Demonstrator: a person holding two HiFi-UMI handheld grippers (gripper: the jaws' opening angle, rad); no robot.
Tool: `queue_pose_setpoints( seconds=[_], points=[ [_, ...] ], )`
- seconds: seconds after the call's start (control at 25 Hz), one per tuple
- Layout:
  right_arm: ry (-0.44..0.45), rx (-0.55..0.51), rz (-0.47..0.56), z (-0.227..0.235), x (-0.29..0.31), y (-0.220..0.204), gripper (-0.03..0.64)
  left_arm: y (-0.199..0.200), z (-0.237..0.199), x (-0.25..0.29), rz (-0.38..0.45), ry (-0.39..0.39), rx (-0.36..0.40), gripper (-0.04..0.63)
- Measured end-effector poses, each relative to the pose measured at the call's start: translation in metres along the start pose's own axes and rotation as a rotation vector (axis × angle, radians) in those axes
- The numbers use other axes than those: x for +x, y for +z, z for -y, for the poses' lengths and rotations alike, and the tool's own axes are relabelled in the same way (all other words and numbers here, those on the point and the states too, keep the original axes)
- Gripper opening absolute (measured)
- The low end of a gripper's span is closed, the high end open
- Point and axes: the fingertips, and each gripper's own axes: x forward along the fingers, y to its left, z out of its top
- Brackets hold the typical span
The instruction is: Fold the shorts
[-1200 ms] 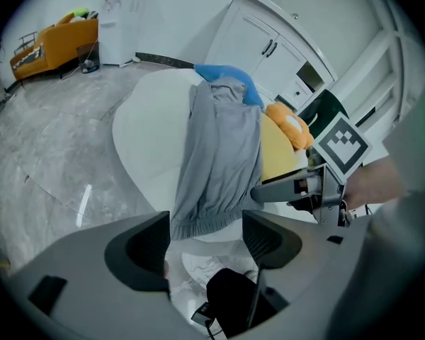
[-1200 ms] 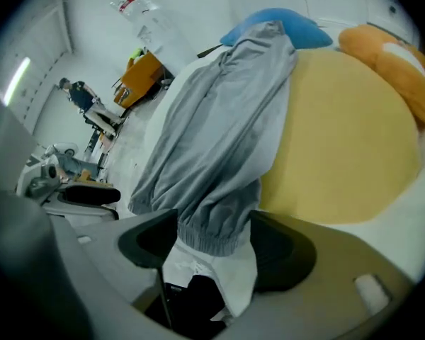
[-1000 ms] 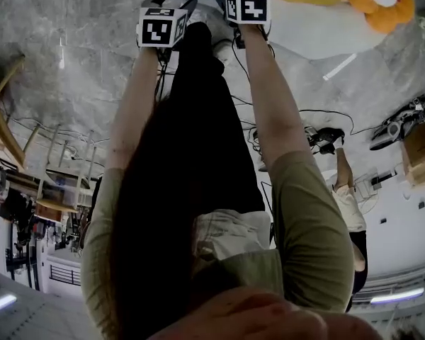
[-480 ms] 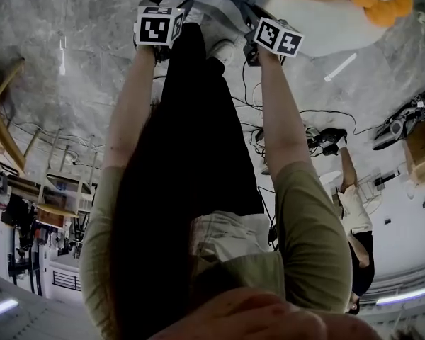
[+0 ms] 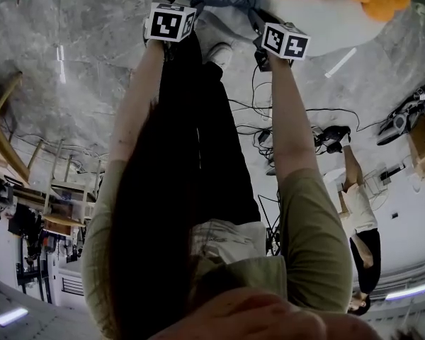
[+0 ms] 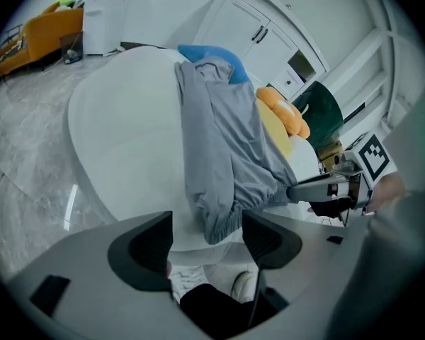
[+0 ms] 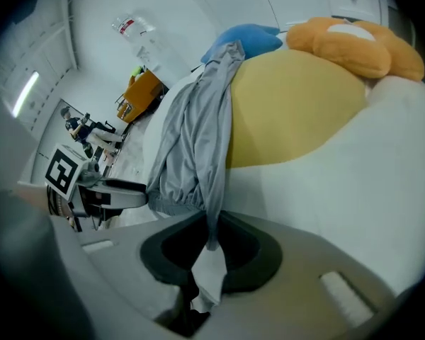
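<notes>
A yellow-and-orange plush toy (image 7: 304, 98) lies on the white table (image 6: 120, 140) (cables (image 5: 263, 134) litter the floor (image 5: 71, 62)).

One grey shorts (image 6: 219, 154), one plush toy (image 7: 304, 98)

1. No word or number is readable anywhere.
2. The left marker cube (image 5: 171, 22) and right marker cube (image 5: 285, 41) carry only black-and-white square patterns.
3. The bottle (image 7: 131, 25) has a red label, too small to read.
4. The shorts (image 7: 191, 133) show plain grey.

Looks past the left gripper (image 6: 207, 243), fingers (image 6: 145, 250) wide apart, at grey shorts (image 6: 219, 140) draped over a white rounded surface (image 6: 120, 126), hem showing untouched in the gap, orange plush (image 6: 280, 112) beyond.
</notes>
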Motion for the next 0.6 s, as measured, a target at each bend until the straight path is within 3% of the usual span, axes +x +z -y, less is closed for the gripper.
queue_pose_setpoints(
  seconds=[0.08, 0.2, 0.32, 0.44, 0.6],
  points=[
    [0.045, 0.014, 0.023, -0.003, 0.001, 0.0, 0.051, 0.0, 0.002, 0.008, -0.016, -0.003, 0.01, 0.31],
    [0.208, 0.041, 0.068, -0.018, -0.007, 0.002, 0.049, -0.003, 0.01, 0.018, -0.031, -0.025, 0.019, 0.31],
    [0.319, 0.11, 0.114, -0.026, -0.02, 0.004, 0.043, -0.007, 0.013, 0.023, -0.009, -0.061, -0.037, 0.31],
    [0.303, 0.098, 0.117, -0.02, -0.023, 0.002, 0.042, -0.008, 0.012, 0.028, 0.006, -0.087, -0.107, 0.31],
    [0.262, 0.006, 0.08, -0.018, -0.017, 0.003, 0.041, -0.007, 0.012, 0.029, -0.032, -0.05, -0.036, 0.304]
  ],
)
